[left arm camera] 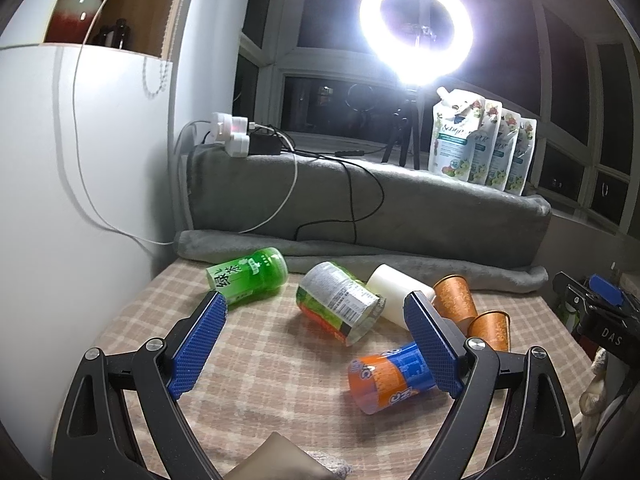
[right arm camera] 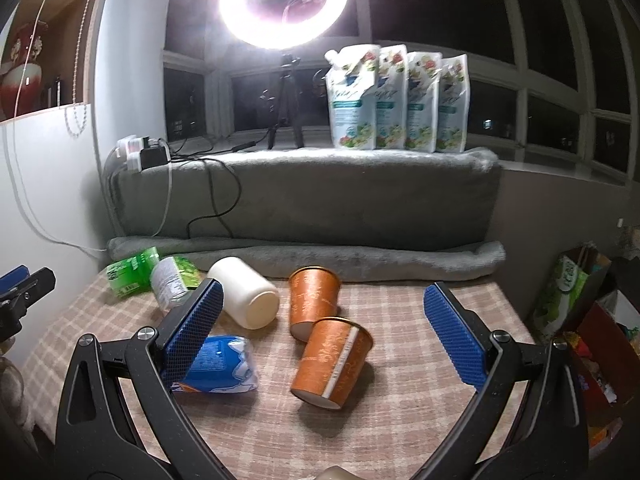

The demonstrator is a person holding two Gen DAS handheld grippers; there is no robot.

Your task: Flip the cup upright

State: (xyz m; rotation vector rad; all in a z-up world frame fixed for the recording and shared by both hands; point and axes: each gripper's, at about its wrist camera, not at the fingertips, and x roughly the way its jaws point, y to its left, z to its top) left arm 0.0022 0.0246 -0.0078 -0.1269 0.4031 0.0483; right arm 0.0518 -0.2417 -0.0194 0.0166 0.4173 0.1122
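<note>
Several cups lie tipped over on the checked tablecloth (left arm camera: pixel 260 360). Two orange paper cups (right arm camera: pixel 332 360) (right arm camera: pixel 314 300) lie on their sides between my right gripper's fingers; they also show in the left wrist view (left arm camera: pixel 454 296). A white cup (right arm camera: pixel 248 298), a green tea cup (left arm camera: pixel 250 276), a labelled clear cup (left arm camera: pixel 340 302) and an orange-and-blue cup (left arm camera: pixel 390 376) lie on their sides too. My left gripper (left arm camera: pixel 316 310) is open and empty above the cloth. My right gripper (right arm camera: pixel 324 300) is open and empty, just short of the orange cups.
A grey blanket (right arm camera: pixel 304 196) covers the ledge behind the table, with several refill pouches (right arm camera: pixel 396 100), a ring light on a tripod (right arm camera: pixel 284 4) and a power strip with cables (left arm camera: pixel 240 138). A white wall stands at left. Bags and boxes (right arm camera: pixel 580 308) sit at right.
</note>
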